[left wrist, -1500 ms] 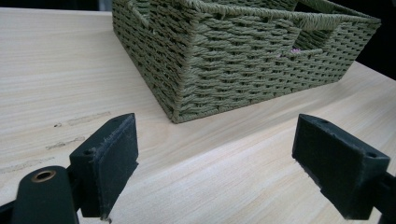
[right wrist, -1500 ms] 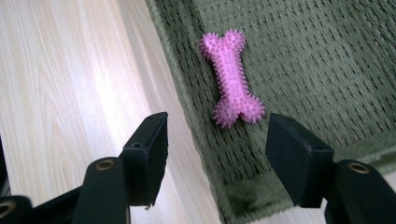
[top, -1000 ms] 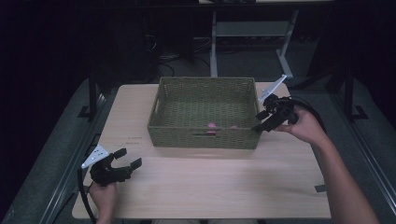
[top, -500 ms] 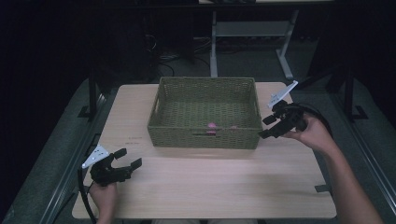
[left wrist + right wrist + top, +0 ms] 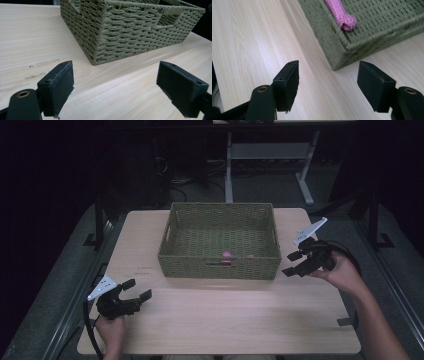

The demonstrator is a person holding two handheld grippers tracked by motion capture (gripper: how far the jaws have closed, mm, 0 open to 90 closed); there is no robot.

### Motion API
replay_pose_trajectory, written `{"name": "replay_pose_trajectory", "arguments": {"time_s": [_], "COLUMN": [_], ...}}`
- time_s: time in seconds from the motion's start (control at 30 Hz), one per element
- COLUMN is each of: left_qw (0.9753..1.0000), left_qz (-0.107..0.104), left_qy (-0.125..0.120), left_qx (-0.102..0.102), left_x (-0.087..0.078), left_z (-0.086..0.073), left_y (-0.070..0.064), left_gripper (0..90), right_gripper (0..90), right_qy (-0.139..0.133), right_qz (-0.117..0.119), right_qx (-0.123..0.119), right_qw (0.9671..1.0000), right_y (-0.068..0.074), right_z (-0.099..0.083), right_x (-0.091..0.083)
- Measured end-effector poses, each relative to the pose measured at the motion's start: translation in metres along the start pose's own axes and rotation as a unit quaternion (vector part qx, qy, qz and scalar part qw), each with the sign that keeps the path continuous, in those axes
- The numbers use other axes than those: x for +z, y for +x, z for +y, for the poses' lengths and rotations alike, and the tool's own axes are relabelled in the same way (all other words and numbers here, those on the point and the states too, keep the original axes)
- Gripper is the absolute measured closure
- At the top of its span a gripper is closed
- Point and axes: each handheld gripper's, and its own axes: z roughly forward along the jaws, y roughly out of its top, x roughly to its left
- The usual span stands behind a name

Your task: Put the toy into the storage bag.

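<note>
Left gripper low at table's near left corner, jaws wide, empty. Right gripper just beside basket's right end, jaws wide, empty. Pink spiky toy lies inside basket by front wall.

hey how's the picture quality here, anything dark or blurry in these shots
High view: room around the table is nearly black, the pink item in the basket barely readable. Right gripper view: bright, the pink studded toy slightly soft. Left gripper view: evenly lit, basket weave sharp.
</note>
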Motion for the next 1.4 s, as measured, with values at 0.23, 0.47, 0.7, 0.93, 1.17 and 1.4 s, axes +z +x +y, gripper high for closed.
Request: {"name": "replay_pose_trajectory", "arguments": {"time_s": [0.23, 0.47, 0.7, 0.93, 1.17, 1.4], "left_qw": [1.0, 1.0, 1.0, 1.0, 1.0, 1.0], "left_qz": [0.0, 0.0, 0.001, 0.001, 0.0, 0.0], "left_qy": [0.0, -0.001, -0.001, -0.001, 0.001, 0.002], "left_qx": [0.0, 0.0, -0.001, -0.001, 0.0, 0.002], "left_x": [0.0, -0.001, -0.001, -0.001, 0.0, 0.0], "left_z": [0.0, 0.0, 0.0, 0.0, 0.0, 0.0], "left_y": [0.0, 0.0, 0.001, 0.001, 0.0, 0.0], "left_gripper": [13.8, 13.9, 13.9, 13.9, 13.9, 13.9], "right_gripper": [32.8, 31.8, 30.6, 30.0, 29.6, 29.4], "right_qy": [0.004, 0.005, 0.005, 0.003, 0.005, -0.002], "right_qz": [0.005, 0.009, 0.014, 0.018, 0.026, 0.027], "right_qx": [0.014, 0.023, 0.029, 0.038, 0.051, 0.059], "right_qw": [0.9999, 0.9997, 0.9995, 0.9991, 0.9983, 0.9979], "right_y": [0.003, 0.005, 0.009, 0.013, 0.017, 0.023], "right_z": [-0.016, -0.032, -0.048, -0.063, -0.08, -0.093], "right_x": [0.005, 0.015, 0.023, 0.028, 0.035, 0.037]}}
